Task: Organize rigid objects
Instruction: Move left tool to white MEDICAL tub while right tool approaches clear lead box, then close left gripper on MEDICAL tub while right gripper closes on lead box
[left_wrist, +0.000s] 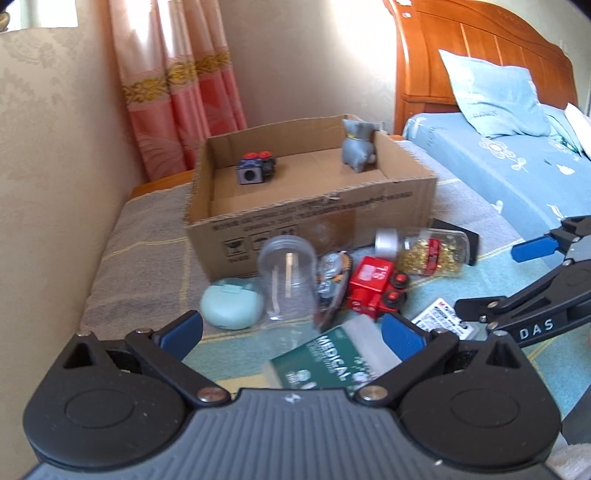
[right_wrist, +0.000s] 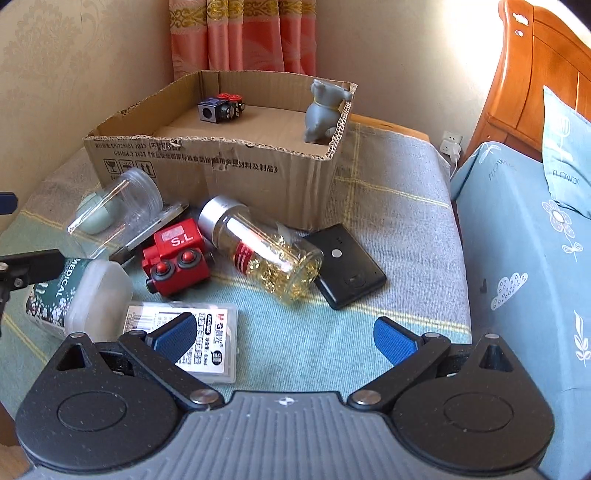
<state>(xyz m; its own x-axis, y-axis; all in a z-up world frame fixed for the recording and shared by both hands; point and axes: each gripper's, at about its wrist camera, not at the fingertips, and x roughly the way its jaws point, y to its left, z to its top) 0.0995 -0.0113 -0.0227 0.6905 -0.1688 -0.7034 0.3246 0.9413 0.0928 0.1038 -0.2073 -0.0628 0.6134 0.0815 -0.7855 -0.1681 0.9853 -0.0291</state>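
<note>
A cardboard box (right_wrist: 221, 162) sits on a cloth-covered table (right_wrist: 388, 206) beside the bed (right_wrist: 524, 236), holding a black cube toy (right_wrist: 218, 108) and a grey figurine (right_wrist: 323, 110). In front of it lie a clear jar (right_wrist: 118, 206), a red toy truck (right_wrist: 173, 254), a bottle of golden capsules (right_wrist: 266, 247), a black device (right_wrist: 347, 266), a green medical tub (right_wrist: 74, 295) and a labelled flat case (right_wrist: 207, 332). The left hand-held gripper (left_wrist: 291, 332) hovers spread apart over the tub; the right hand-held gripper (right_wrist: 284, 338) is likewise released, empty.
</note>
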